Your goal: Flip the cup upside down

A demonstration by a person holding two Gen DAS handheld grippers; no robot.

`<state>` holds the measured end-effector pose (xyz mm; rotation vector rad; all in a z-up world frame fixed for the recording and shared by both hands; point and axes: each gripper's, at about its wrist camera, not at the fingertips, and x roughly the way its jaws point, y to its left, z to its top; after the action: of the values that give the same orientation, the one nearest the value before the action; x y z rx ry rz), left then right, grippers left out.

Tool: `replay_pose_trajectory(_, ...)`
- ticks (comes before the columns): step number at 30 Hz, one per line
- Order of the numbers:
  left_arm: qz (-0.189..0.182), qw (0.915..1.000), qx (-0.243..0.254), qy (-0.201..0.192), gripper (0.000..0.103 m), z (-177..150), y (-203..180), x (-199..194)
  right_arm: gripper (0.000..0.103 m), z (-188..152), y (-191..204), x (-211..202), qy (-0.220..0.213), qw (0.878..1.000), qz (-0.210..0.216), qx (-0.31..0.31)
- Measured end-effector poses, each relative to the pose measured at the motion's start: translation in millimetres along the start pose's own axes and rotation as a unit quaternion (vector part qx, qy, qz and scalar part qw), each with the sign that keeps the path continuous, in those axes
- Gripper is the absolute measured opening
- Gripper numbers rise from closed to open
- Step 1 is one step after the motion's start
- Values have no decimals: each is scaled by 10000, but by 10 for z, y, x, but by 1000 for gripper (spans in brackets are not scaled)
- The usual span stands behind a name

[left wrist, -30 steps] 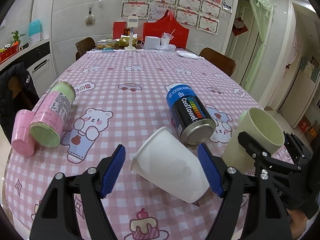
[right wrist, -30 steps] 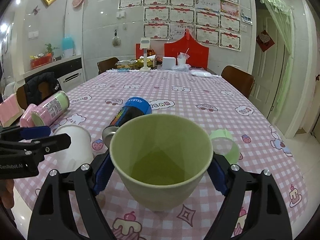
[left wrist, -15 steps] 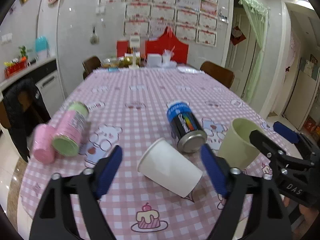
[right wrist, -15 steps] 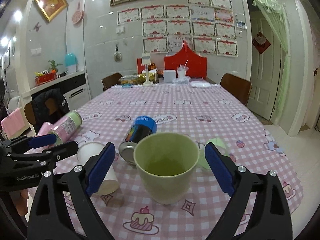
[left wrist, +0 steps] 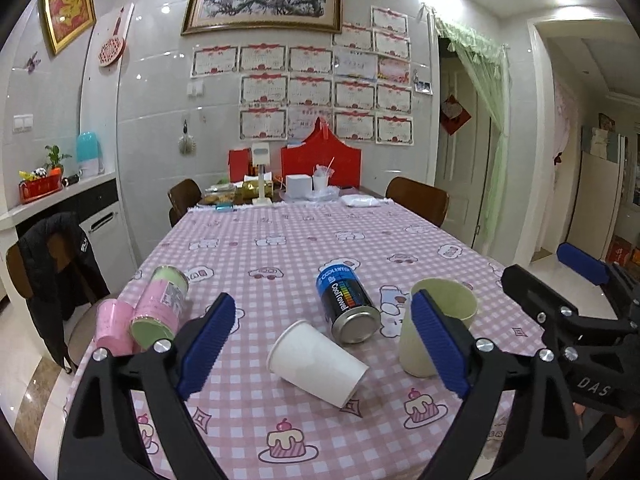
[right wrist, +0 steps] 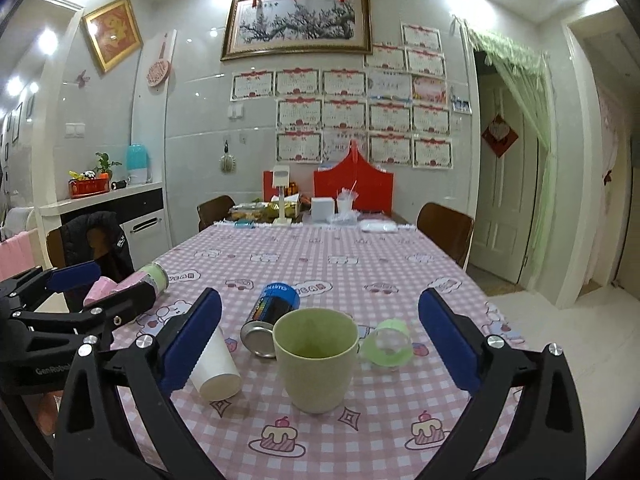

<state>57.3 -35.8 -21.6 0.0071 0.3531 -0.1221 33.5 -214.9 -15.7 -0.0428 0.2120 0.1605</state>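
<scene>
The green cup (right wrist: pixel 316 358) is standing upright, mouth up, on the pink checked cloth of the desk (right wrist: pixel 360 264), near its front edge. In the right wrist view it is sitting between and beyond the blue pads of the right gripper (right wrist: pixel 320 344), whose fingers (right wrist: pixel 450 338) are spread wide and touching nothing; there is clear cloth on both sides of the cup. In the left wrist view the same green cup (left wrist: pixel 448 312) is showing partly behind the right-hand pad of the left gripper (left wrist: pixel 320 344), off to the side of the gap and not within it.

The left gripper's fingers (left wrist: pixel 206 340) are likewise released and holding nothing. Framed between them, farther off, a white paper cup (left wrist: pixel 316 362) is lying on its side with its mouth turned toward the left. Just behind it a blue-and-black can (left wrist: pixel 348 306) is also lying on its side, metal bottom facing the camera. A pink-and-green canister (left wrist: pixel 160 306) and a pink cup (left wrist: pixel 114 332) are lying together near the left edge of the desk. To the right of the green cup, a small clear-and-green cup (right wrist: pixel 387 343) is lying on its side.
</scene>
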Motion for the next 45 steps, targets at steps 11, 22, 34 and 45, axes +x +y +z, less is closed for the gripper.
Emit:
replay_pose_trajectory(11,86,9991,-57,-419,88,-38,31,-129,95,-66,77,-144,-309,9988,-313,-202)
replay_pose_trajectory(22,63,9984,28,-566,89,-53,-12,-144,95,-100,106,-181,-330,9987,-362,-151)
replay_pose_trajectory(34,87,9980,57,-617,89,-59,-28,-154,95,-100,74,-181,-323,9987,-385,-117)
replay_pose_trajectory(45,59,9978,80,-660,89,-52,-47,-152,95,-121,65,-220,-383,9977,-545,-148)
